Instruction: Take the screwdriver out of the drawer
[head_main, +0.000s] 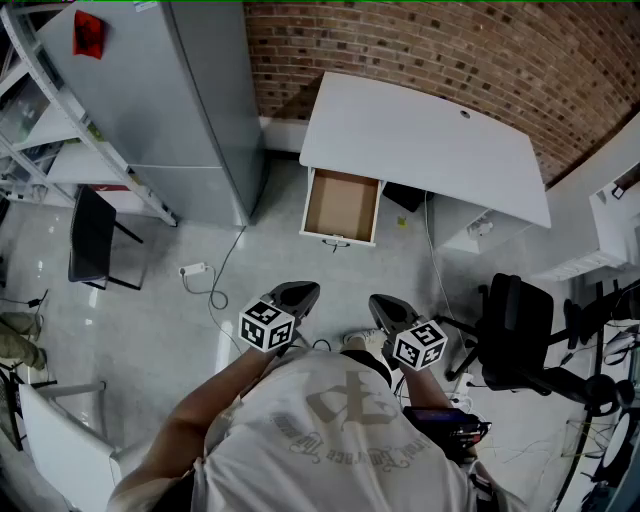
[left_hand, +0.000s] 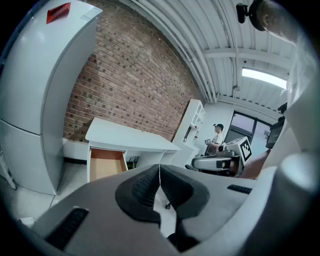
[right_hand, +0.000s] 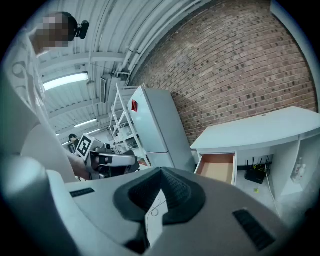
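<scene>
Drawer (head_main: 342, 205) stands open ahead; left tongs (head_main: 298, 293) and right tongs (head_main: 384, 304), closed and empty, tilt slightly downward.

Cool, even light from ceiling strip lights (left_hand: 265, 77) fills the room, leaving faint shadows on the floor (head_main: 150, 310). Both gripper views bulge and darken at their round edges, and the left tool (left_hand: 160, 172) and right tool (right_hand: 161, 175) look soft.

Rough brick wall (head_main: 420, 50); wood-lined drawer (head_main: 342, 205) (matt).
</scene>
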